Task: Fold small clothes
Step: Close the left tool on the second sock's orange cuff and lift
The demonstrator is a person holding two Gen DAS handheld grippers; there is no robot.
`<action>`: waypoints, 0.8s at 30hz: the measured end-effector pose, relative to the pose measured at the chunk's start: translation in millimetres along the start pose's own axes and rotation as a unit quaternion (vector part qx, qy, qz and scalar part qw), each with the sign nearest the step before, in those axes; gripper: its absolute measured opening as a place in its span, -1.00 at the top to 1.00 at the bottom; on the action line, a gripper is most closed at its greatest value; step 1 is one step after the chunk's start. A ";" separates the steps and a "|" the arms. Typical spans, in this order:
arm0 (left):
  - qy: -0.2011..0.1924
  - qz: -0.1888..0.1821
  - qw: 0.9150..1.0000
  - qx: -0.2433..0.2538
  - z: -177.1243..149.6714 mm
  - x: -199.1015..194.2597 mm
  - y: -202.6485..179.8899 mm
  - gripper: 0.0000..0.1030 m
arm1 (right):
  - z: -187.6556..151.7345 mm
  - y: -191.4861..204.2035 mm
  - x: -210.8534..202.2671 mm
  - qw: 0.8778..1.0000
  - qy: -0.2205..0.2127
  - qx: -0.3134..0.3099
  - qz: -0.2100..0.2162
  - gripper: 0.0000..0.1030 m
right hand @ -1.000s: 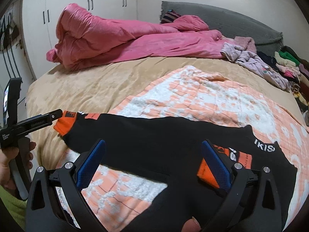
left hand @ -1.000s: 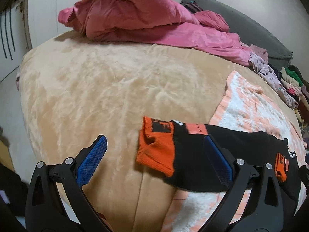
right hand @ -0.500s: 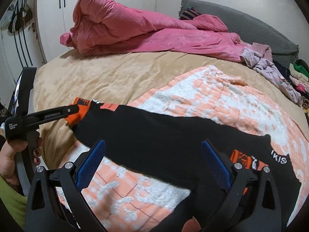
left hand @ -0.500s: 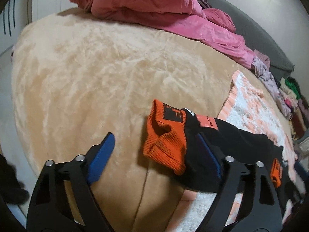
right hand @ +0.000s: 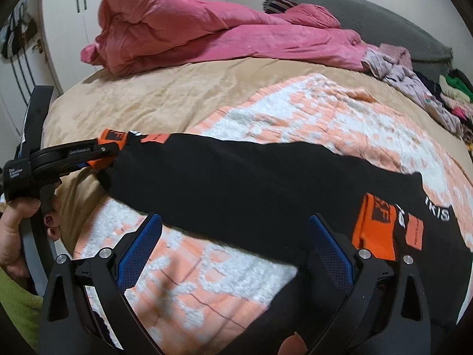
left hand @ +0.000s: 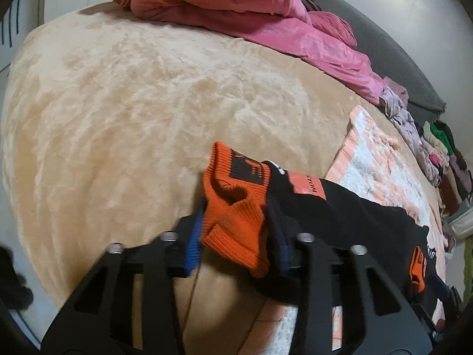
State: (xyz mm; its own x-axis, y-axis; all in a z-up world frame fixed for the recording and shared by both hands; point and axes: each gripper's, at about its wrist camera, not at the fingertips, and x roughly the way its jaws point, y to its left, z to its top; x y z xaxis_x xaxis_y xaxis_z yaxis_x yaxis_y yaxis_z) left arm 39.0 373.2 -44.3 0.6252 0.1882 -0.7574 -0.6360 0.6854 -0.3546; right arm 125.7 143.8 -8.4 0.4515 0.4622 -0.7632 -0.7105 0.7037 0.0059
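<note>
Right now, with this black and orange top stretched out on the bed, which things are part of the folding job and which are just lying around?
Part of the job:
- black garment
- its orange cuff, which the left gripper has just closed on
- right gripper, open over the garment's near edge
- peach and white blanket under it

Lying about:
- pink duvet
- clothes pile
- grey headboard

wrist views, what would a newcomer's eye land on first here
The black garment with bright orange cuffs, stretched across the peach-and-white blanket on the tan bed, stands out first. The left gripper has just been closing and now pinches the orange cuff at the garment's left end, while the right gripper hangs open over its near edge. Behind, a crumpled pink duvet lies heaped across the bed's far side.
</note>
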 end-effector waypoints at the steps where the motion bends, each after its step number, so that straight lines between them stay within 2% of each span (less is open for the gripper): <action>1: 0.000 -0.007 1.000 -0.003 -0.6 0.3 -0.9 0.72 | -1.4 -2.2 -0.4 1.000 0.001 0.003 0.000 -0.91; 4: -0.006 -0.014 1.000 0.004 -1.9 -1.9 -7.3 0.85 | -6.7 -11.7 -3.3 1.000 0.003 0.017 0.002 -0.91; 9: -0.025 -0.018 0.999 0.038 -1.1 -17.9 -23.7 0.86 | -14.1 -28.4 -10.1 0.999 0.002 0.043 -0.008 -0.91; 18: -0.050 -0.073 0.993 0.077 -3.4 -51.9 -70.9 0.87 | -31.5 -62.6 -33.2 0.996 -0.009 0.084 -0.025 -0.91; 24: -0.051 -0.111 0.986 0.111 -11.0 -62.9 -114.0 0.87 | -52.1 -103.9 -56.5 0.991 -0.019 0.125 -0.049 -0.91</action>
State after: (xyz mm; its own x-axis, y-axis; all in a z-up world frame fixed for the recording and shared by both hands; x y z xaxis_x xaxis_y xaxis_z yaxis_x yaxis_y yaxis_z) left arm 67.1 275.5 37.8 0.7874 0.0786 -0.6115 -0.3710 0.8525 -0.3681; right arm 145.8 16.4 0.4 0.5352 0.4024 -0.7427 -0.5094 0.8551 0.0962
